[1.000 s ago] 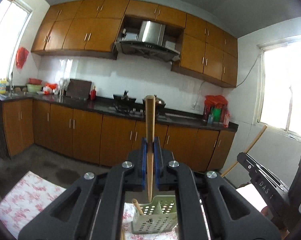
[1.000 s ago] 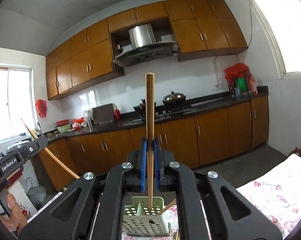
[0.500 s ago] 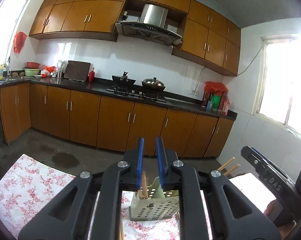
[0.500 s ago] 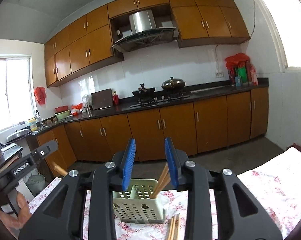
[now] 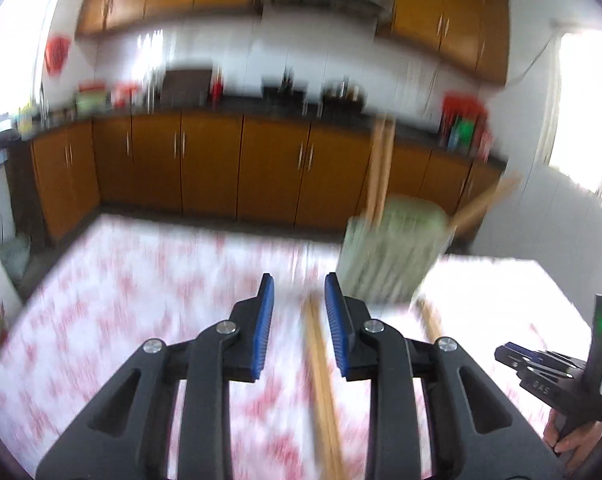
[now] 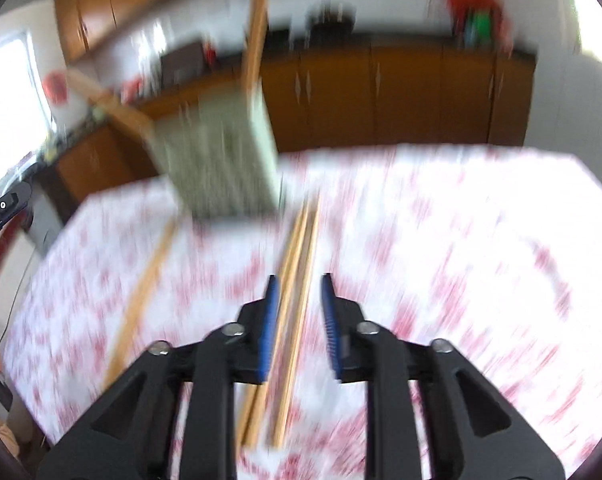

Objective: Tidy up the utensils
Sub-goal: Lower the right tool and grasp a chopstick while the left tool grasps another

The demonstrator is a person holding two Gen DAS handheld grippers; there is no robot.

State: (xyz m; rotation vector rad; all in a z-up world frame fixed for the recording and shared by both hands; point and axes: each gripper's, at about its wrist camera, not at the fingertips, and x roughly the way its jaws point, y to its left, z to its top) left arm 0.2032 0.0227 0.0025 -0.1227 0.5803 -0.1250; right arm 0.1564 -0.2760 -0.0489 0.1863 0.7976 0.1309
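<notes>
Both tools parted, gripping nothing: left tool (image 5: 297,312) opening over bench chopstick (image 5: 321,380), right tool (image 6: 299,312) narrowing astride chopsticks (image 6: 295,276).

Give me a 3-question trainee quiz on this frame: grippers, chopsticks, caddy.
1. True or false: the left gripper is clamped on a chopstick.
2. Where are the chopsticks that the right gripper points at? A) flat on the floral tablecloth B) standing in the green caddy C) on the kitchen counter
3. Fill in: the chopsticks already sorted stand in the green ____.

Key:
1. False. Its jaws are apart and have just been opening; a loose chopstick lies on the cloth below them, ungripped.
2. A. The loose chopsticks lie beneath its open jaws, which have just been closing.
3. caddy; the sorted chopsticks lean out of it.
</notes>
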